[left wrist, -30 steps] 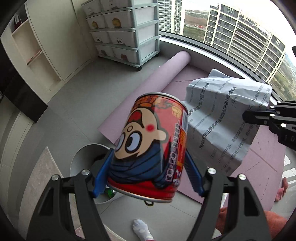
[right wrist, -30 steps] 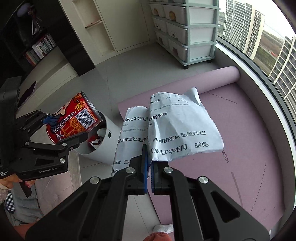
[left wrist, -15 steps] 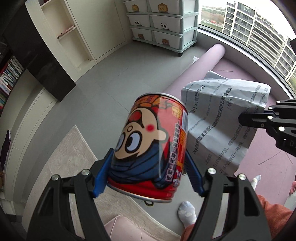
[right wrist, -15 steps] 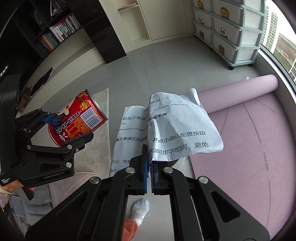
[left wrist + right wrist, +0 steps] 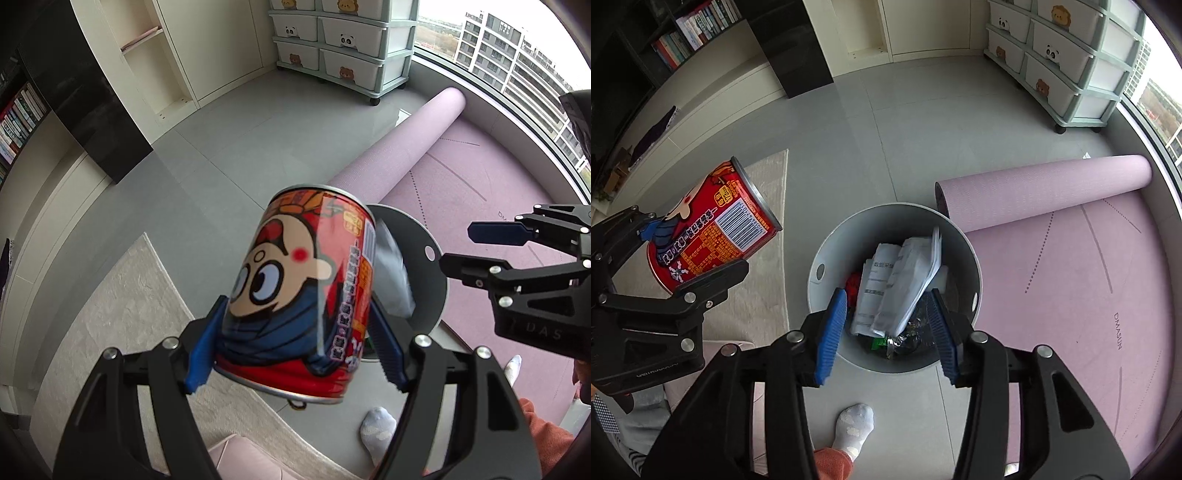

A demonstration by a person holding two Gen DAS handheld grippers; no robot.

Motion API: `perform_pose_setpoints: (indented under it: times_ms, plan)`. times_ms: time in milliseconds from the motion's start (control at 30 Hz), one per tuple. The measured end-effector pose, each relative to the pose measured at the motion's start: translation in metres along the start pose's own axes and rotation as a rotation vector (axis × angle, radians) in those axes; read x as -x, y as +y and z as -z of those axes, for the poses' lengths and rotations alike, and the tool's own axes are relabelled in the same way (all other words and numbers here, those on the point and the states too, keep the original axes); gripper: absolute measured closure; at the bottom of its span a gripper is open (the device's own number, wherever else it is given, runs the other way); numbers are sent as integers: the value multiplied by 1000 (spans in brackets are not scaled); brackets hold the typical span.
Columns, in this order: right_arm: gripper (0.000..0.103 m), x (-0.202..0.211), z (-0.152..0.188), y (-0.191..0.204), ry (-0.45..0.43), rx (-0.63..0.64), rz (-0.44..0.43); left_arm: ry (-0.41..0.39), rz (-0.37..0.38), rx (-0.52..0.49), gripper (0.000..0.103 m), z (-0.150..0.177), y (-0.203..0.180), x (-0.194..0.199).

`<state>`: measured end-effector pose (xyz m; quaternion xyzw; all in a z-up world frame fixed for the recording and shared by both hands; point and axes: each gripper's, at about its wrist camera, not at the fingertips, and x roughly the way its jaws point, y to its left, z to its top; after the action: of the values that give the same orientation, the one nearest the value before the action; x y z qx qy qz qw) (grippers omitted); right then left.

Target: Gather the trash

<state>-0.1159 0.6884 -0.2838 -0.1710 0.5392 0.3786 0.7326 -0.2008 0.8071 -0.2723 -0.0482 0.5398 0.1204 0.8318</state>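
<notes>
Right wrist view: right tongs [image 5: 886,328] are opening above the white waste bin [image 5: 960,236], pads clear of the printed paper [image 5: 905,284], which lies loose in the bin's mouth over other rubbish. Left tongs [image 5: 295,347] are clamped on the red cartoon drink can [image 5: 306,295], tilted, held off the bin's left rim above the cream rug [image 5: 764,295].

Risks, as judged:
- The paper stands high and could spring over the rim.
- Released where it hangs, the can would land on the rug; it needs carrying over the opening.
- The two tongs are near each other; crossing could knock them.
</notes>
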Motion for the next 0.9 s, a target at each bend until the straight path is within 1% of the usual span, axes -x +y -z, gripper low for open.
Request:
perform_pose_setpoints:
  times_ms: [200, 300, 467, 567, 600, 633, 900]
  plan:
    - [59, 7, 3, -8, -1, 2, 12, -3, 23, -35, 31, -11, -13, -12]
    - [59, 11, 5, -18, -7, -10, 23, -10, 36, -59, 31, -18, -23, -19]
    - [59, 22, 7, -35, -31, -44, 25, -7, 84, -89, 29, -29, -40, -29]
    - [59, 27, 8, -40, -35, -47, 23, -14, 74, -112, 28, -32, -49, -31]
    - [59, 28, 8, -41, -35, -47, 24, -13, 66, -118, 24, -32, -52, -32]
    - [59, 28, 9, -42, -35, -46, 24, -14, 55, -123, 23, -31, -54, -32]
    - [59, 37, 16, -50, -35, -65, 15, 12, 26, -146, 23, -22, -67, -24]
